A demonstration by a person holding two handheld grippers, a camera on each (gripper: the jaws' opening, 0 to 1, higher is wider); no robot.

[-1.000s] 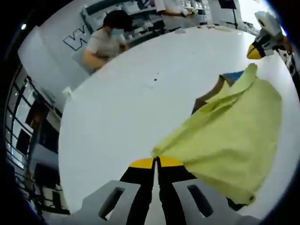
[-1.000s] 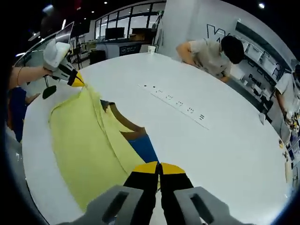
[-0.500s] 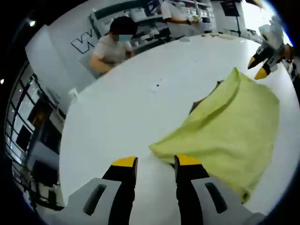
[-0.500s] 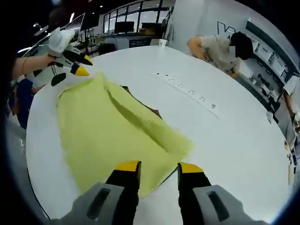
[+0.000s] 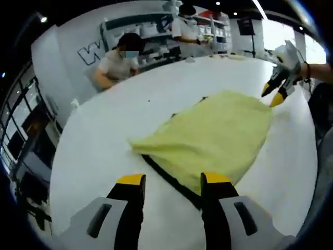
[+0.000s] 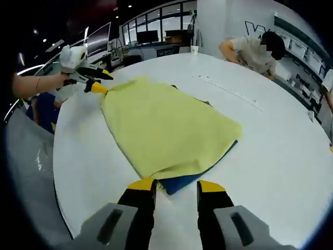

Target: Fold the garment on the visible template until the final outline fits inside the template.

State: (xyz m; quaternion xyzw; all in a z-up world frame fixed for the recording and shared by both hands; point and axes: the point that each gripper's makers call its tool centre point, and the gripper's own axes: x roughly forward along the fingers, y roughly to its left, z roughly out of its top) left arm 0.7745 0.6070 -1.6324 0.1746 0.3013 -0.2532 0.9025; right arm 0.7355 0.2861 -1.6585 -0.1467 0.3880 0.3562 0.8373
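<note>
In the left gripper view the left gripper (image 5: 173, 180) rises from the bottom with its yellow-tipped jaws spread apart and nothing between them, hanging just short of the near edge of the yellow garment (image 5: 208, 138). The garment lies flat on the white round table (image 5: 99, 140), and a dark strip of the template (image 5: 171, 179) shows along its near edge, running between the jaws. Past the cloth, at the far right, the right gripper (image 5: 274, 92) is held by a hand, its jaws parted and its tips at the garment's far corner; whether they touch the cloth cannot be told. Beyond the table a person (image 5: 117, 60) leans on its far edge, and another person (image 5: 187, 34) stands by shelves further back. In the right gripper view the right gripper (image 6: 176, 186) also has its jaws spread and empty, just short of the garment (image 6: 166, 125), where a blue corner of the template (image 6: 182, 179) sticks out from under the yellow cloth. At the far left corner of the cloth the left gripper (image 6: 99, 80) is held in a hand (image 6: 65, 78), its yellow tips at the cloth's edge. A seated person (image 6: 255, 49) bends over the table's far side.
</note>
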